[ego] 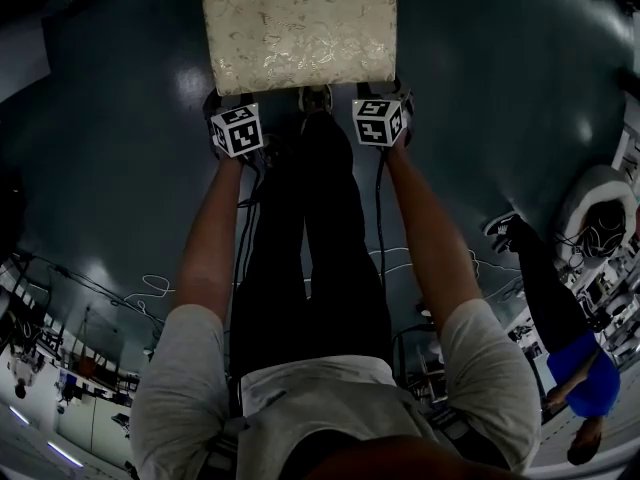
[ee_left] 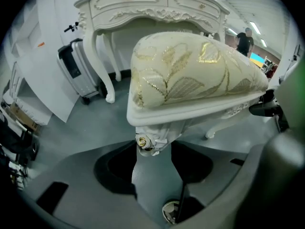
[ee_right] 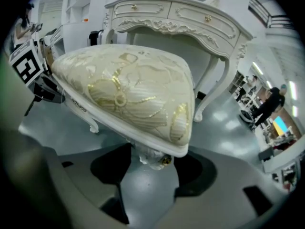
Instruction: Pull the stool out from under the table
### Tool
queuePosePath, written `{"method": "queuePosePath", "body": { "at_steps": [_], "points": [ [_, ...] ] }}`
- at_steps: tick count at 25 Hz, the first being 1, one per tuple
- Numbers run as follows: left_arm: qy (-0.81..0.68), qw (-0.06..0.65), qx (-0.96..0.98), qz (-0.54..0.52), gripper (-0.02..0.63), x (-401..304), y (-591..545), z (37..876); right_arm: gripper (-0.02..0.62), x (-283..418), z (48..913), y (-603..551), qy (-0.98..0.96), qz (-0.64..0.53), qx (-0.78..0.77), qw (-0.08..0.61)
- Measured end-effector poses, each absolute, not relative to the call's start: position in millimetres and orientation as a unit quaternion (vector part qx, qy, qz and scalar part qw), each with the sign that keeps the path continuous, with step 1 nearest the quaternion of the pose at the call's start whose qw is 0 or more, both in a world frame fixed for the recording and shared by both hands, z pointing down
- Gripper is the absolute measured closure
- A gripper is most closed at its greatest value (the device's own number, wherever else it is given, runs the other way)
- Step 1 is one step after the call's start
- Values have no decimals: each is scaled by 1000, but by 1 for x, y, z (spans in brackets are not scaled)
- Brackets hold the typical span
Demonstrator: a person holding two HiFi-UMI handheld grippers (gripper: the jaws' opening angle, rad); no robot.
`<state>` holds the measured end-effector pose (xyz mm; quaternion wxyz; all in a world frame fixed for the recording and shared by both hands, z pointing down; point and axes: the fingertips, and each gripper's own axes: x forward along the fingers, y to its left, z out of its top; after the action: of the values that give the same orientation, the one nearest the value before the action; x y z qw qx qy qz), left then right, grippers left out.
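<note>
The stool (ego: 300, 28) has a cream cushion with gold leaves on a white carved frame, and it stands on the dark floor in front of me. In the gripper views it is out from the white dressing table (ee_left: 143, 8), which stands behind it. My left gripper (ego: 235, 118) is at the stool's near left corner and my right gripper (ego: 382, 113) at its near right corner, their tips under the seat edge. The left gripper (ee_left: 152, 161) is shut on the carved top of the corner leg (ee_left: 150, 144). The right gripper (ee_right: 153, 168) grips the other near leg (ee_right: 153, 157).
A grey suitcase (ee_left: 78, 73) stands left of the table against a white wall panel. My own legs (ego: 310, 248) are right behind the stool. A person in a blue top (ego: 570, 368) stands at the right. Cables (ego: 150, 288) lie on the floor to my left.
</note>
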<state>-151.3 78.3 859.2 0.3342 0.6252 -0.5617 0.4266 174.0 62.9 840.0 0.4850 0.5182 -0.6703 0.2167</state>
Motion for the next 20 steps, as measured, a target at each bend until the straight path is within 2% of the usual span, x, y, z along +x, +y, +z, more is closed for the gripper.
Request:
{"method": "queuePosePath", "body": {
  "at_steps": [5,7,10,20],
  "points": [
    [-566,334,626,419,403,-151,85,840,301,174,821,73,-658,252,539,461],
    [-569,335,632,405,464,-151,84,825,320,173,811,76,-660,249,543,456],
    [-563,331,651,387,568,-150,91,795,394,168,791,89,-665,237,541,457],
    [-549,335,693,327,586,-133,96,711,572,103,687,85,-709,217,547,388]
  ]
}}
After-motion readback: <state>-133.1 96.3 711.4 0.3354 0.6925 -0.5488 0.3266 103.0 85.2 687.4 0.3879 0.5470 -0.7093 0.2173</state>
